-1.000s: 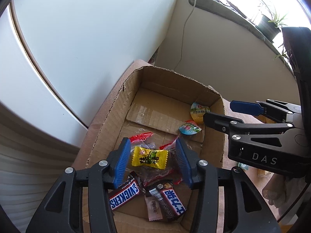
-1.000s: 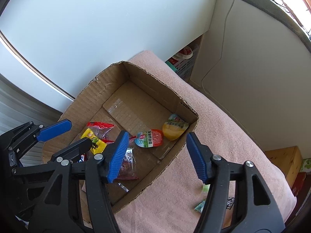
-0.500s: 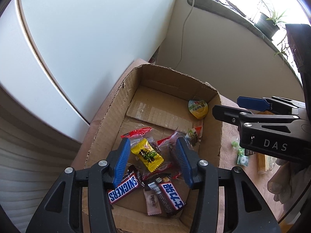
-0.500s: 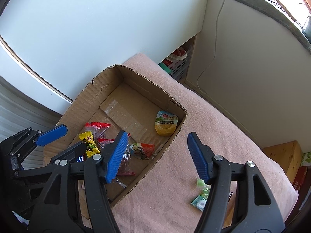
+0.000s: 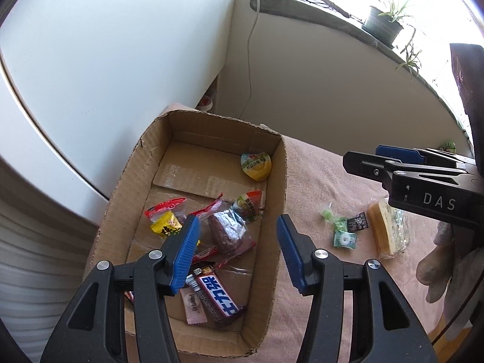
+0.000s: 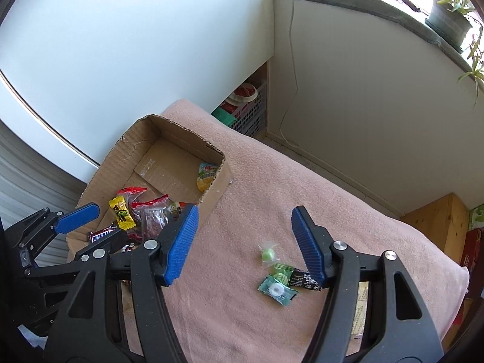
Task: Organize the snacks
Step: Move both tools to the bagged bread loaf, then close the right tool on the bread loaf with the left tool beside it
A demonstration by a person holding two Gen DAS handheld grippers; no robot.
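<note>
A shallow cardboard box (image 5: 279, 211) (image 6: 217, 187) sits on a pink blanket (image 6: 242, 272) and holds several wrapped snacks: a yellow jelly cup (image 5: 256, 166), a brown cake in clear wrap (image 5: 227, 233), a yellow candy (image 5: 165, 227), a blue-label chocolate bar (image 5: 219, 299). Loose on the blanket lie a green round candy (image 6: 267, 254), a green mint packet (image 6: 276, 290), a black packet (image 6: 304, 279) and a yellow wafer pack (image 5: 388, 230). My left gripper (image 5: 237, 254) is open and empty above the box's right side. My right gripper (image 6: 246, 242) is open and empty above the loose candies.
A white cabinet stands behind the box. A plastic basket (image 6: 245, 112) sits in the gap beside it. A cable (image 6: 290, 60) hangs down the beige wall. A wooden box (image 6: 438, 220) stands right of the blanket. Potted plants (image 5: 384, 21) are on the sill.
Both grippers have moved right, away from the box's middle. The right gripper now hangs over the loose candies on the blanket. Both stay open and empty.
</note>
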